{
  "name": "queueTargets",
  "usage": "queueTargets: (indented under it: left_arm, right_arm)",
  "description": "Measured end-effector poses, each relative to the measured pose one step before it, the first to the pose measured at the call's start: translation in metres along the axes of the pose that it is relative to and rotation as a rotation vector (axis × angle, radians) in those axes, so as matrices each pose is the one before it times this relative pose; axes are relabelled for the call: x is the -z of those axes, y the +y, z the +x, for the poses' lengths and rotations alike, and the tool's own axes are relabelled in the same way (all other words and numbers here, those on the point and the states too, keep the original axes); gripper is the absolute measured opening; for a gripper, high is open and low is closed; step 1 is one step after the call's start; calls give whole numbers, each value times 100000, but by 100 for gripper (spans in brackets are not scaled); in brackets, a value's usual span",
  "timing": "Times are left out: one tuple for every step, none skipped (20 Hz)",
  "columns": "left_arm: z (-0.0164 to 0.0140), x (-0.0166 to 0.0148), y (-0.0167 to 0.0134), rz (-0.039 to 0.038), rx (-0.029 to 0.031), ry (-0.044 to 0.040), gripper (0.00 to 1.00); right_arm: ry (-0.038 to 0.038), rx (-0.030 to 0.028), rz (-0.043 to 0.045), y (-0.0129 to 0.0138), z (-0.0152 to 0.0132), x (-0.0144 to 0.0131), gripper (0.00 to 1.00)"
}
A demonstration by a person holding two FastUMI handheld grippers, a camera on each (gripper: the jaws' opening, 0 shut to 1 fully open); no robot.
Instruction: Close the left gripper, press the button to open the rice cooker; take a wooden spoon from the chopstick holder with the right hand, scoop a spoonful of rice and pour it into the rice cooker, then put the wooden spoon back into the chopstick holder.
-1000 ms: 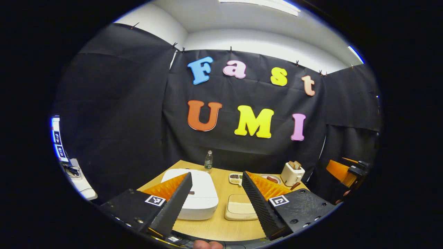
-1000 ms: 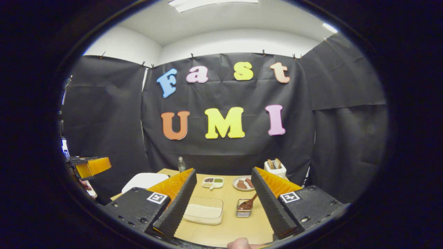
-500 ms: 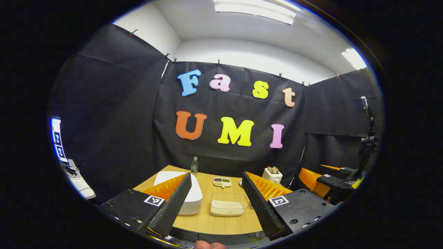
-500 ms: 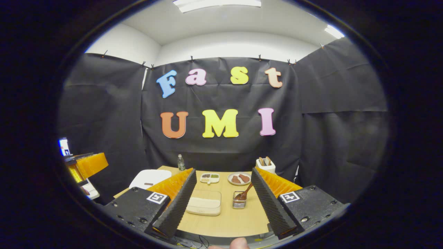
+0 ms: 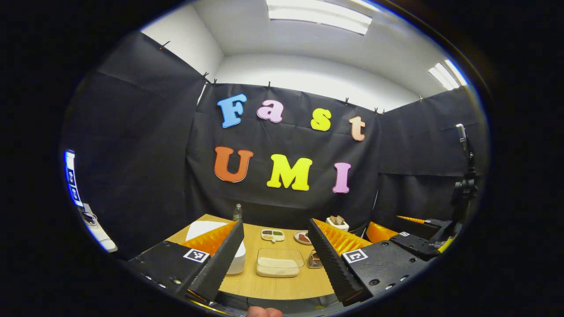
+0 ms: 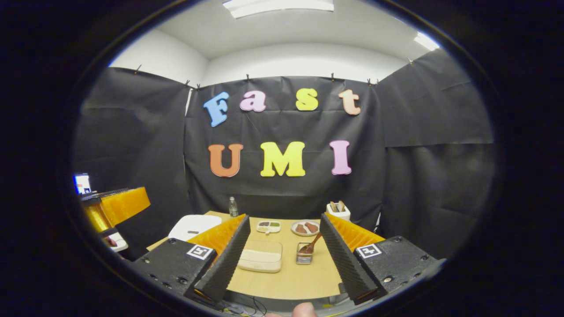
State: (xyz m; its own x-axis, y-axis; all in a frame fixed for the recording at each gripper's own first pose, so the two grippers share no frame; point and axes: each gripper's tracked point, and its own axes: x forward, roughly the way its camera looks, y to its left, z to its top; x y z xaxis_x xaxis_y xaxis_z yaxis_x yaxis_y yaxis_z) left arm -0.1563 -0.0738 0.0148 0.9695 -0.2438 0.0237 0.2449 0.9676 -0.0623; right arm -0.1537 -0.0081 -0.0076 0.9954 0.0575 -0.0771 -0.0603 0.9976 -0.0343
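One wooden spoon [image 6: 311, 245] leaning right in chopstick holder [image 6: 303, 257].

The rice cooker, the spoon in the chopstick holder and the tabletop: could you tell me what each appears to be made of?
The rice cooker looks like smooth white moulded plastic, with rounded edges and an even matte surface. The spoon appears wooden, brown and dull. Its chopstick holder seems to be shiny metal, though too small to be sure. The table looks like light wood or wood-effect laminate.
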Motion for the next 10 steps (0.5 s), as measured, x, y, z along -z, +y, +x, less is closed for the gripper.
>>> queueTargets:
  left_arm:
    - [-219, -35, 28, 395, 49, -195, 94]
    - [-101, 101, -10, 345, 120, 273, 94]
    - [35, 44, -166, 243, 345, 145, 94]
    - [20, 65, -62, 268, 163, 130, 94]
    - [-25, 150, -21, 149, 169, 421, 94]
    - [85, 52, 42, -26, -133, 341, 94]
    - [-44, 52, 154, -164, -289, 147, 94]
    - [112, 54, 58, 13, -168, 171, 94]
    - [1, -20, 91, 277, -160, 26, 94]
    - [74, 53, 114, 363, -42, 161, 94]
  right_arm:
    - [-263, 6, -59, 60, -102, -71, 99]
    - [-75, -5, -164, -19, -84, 127, 99]
    - [-6, -166, -79, 85, -31, 29, 99]
    - [198, -225, 121, 137, 7, 143, 99]
    - [256, -123, 103, 92, 8, 154, 99]
    - [238, -83, 63, 101, 20, 117, 99]
    - [154, -100, -3, 70, -30, 31, 100]
    - [-142, -15, -25, 41, 97, 14, 100]
    - [-157, 135, -146, 78, 12, -69, 100]
    - [-191, 53, -55, -14, 138, 17, 100]
